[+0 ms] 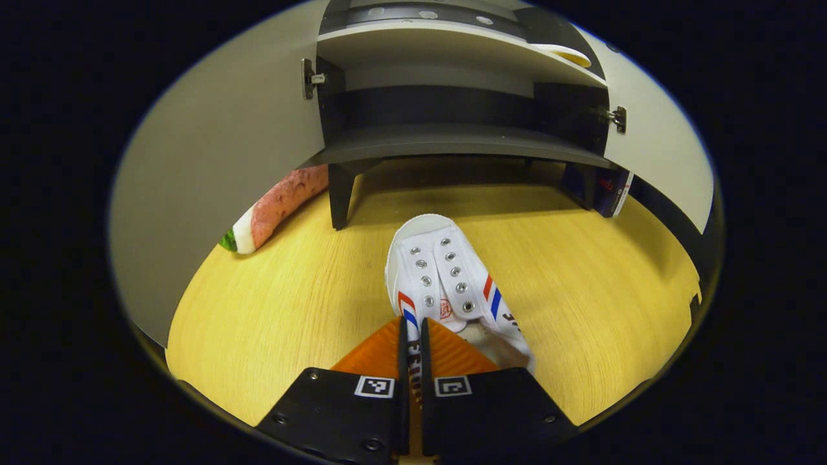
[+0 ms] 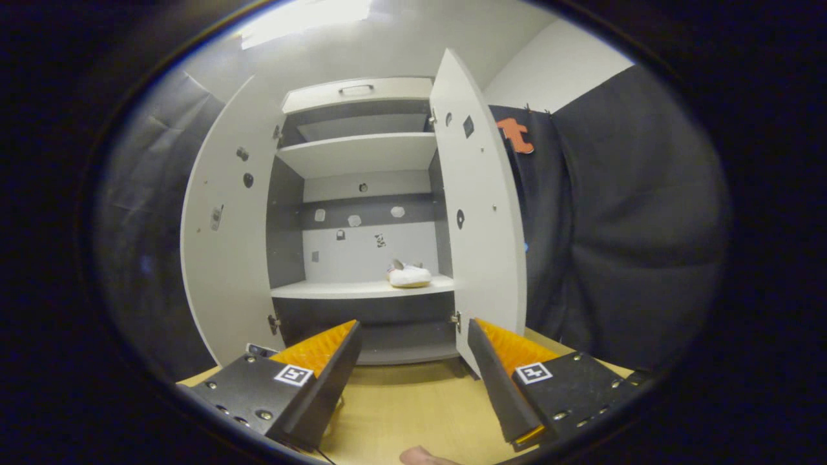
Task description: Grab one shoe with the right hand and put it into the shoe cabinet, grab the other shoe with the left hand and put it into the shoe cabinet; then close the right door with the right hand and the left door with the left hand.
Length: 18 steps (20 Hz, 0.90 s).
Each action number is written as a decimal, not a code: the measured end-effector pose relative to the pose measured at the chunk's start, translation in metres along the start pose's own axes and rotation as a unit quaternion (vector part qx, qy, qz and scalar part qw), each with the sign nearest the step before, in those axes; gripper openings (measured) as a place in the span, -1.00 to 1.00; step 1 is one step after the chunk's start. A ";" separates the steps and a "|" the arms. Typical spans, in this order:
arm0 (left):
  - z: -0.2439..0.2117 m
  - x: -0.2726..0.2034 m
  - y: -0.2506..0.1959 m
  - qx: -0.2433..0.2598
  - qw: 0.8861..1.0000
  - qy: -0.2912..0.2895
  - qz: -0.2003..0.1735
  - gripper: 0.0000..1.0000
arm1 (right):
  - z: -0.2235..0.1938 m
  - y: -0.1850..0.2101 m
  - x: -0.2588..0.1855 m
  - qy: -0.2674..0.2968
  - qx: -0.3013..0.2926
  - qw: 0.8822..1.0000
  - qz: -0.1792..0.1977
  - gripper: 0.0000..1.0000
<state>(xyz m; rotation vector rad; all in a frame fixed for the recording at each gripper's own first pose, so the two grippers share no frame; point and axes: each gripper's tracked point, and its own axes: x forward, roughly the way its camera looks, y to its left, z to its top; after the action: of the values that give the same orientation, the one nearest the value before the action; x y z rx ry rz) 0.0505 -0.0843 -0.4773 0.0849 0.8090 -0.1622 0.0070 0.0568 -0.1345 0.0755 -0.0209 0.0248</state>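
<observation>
Fingers of left gripper (image 1: 413,329) pinched onto side wall of white shoe (image 1: 446,284), toe toward shoe cabinet (image 1: 452,139), on yellow counter (image 1: 291,323). Right gripper (image 2: 413,342) fingers spread wide, holding nothing. Other shoe (image 2: 408,275) already on cabinet shelf (image 2: 349,289), near open right door (image 2: 481,219). Left door (image 2: 226,245) open too.

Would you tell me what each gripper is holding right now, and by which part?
The left gripper is shut on the shoe, pinching the side wall of its opening. The right gripper is open and holds nothing.
</observation>
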 end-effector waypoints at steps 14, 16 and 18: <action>0.052 -0.072 0.012 -0.008 0.995 -0.099 -0.026 -0.98 | 0.016 -0.076 -0.035 -0.035 0.057 0.996 -0.054 1.00; 0.076 -0.111 0.015 0.004 0.989 -0.144 -0.028 -0.99 | 0.010 -0.076 -0.032 -0.030 0.054 0.997 -0.053 1.00; 0.090 -0.134 0.019 0.011 0.986 -0.160 -0.037 -1.00 | 0.003 -0.073 -0.030 -0.023 0.049 0.997 -0.049 0.94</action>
<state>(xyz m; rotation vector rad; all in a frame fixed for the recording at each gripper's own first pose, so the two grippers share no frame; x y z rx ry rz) 0.0269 -0.0627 -0.3181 0.0467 0.4898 -0.2482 -0.0215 -0.0168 -0.1376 0.1755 -0.0622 -0.0747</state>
